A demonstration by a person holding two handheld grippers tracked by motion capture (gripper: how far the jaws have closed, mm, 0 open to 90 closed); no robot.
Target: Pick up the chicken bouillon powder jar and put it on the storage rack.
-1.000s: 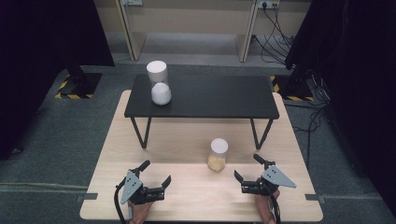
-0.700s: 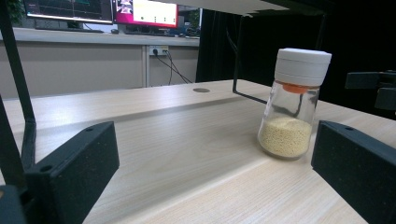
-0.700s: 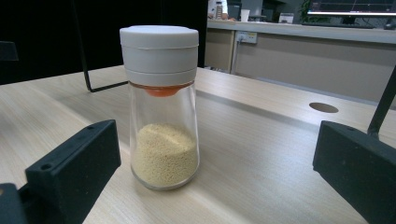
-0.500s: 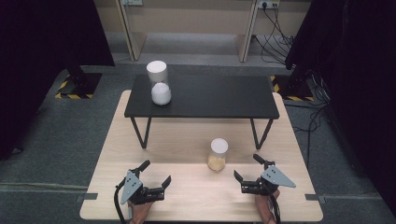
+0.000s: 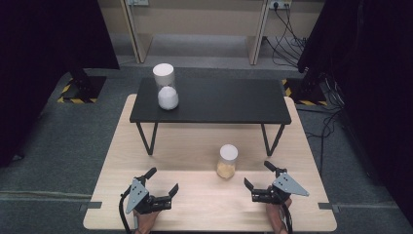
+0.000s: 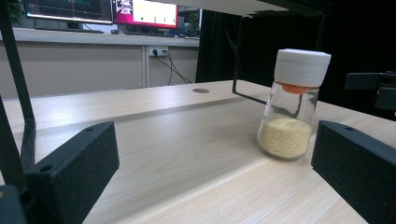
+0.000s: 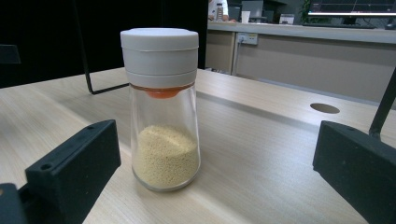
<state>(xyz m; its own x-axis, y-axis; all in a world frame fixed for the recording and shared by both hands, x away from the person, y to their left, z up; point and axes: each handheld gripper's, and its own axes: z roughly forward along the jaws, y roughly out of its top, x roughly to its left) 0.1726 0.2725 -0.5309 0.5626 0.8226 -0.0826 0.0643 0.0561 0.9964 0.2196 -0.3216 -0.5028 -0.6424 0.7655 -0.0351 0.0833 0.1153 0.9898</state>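
We work at a light wooden tabletop (image 5: 195, 146) that carries a black raised shelf (image 5: 214, 100) across its far half. At the shelf's left end stands a glass shaker of white powder (image 5: 166, 87) with a white cap. On the tabletop itself, just in front of the shelf's right leg, stands a shaker of yellow granules (image 5: 227, 161), upright, its long axis vertical, with a white cap. Near the front edge we hold our left gripper (image 5: 160, 187) and right gripper (image 5: 258, 176), both with jaws spread wide and nothing between them. The yellow shaker sits between the two grippers and slightly beyond them, nearer our right gripper, which we judge better placed to take it.
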